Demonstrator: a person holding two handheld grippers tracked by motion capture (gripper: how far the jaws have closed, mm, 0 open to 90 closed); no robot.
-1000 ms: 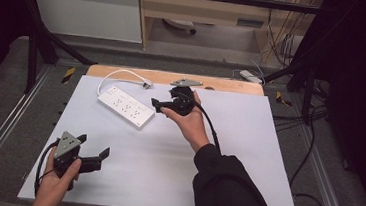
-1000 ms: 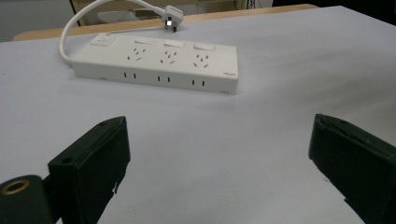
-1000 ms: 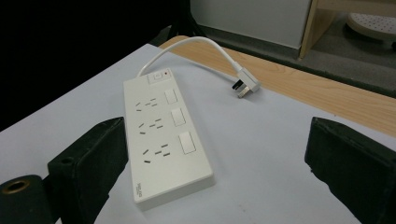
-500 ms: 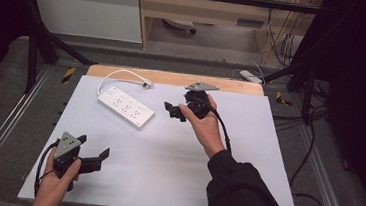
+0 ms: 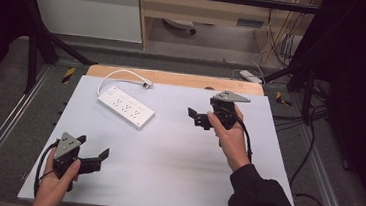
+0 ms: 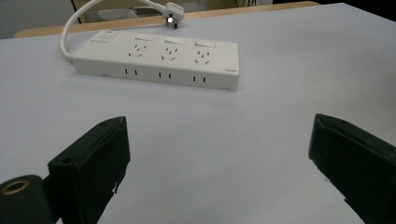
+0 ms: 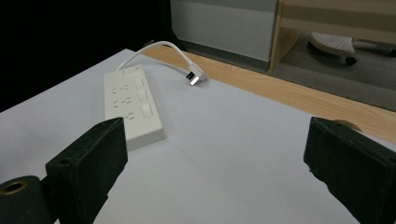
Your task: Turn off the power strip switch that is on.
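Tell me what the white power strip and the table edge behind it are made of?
The power strip looks like hard white plastic: smooth, slightly glossy, with moulded sockets and switches. Its cord seems rubbery plastic, since it bends in a loop. The table edge looks like pale wood or a wood-look laminate, going by the grain; which one can't be told.

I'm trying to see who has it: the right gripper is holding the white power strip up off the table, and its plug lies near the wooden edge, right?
Not quite. The right gripper is open and holds nothing; the power strip lies flat on the table, as the high view shows. Its plug does lie near the wooden edge.
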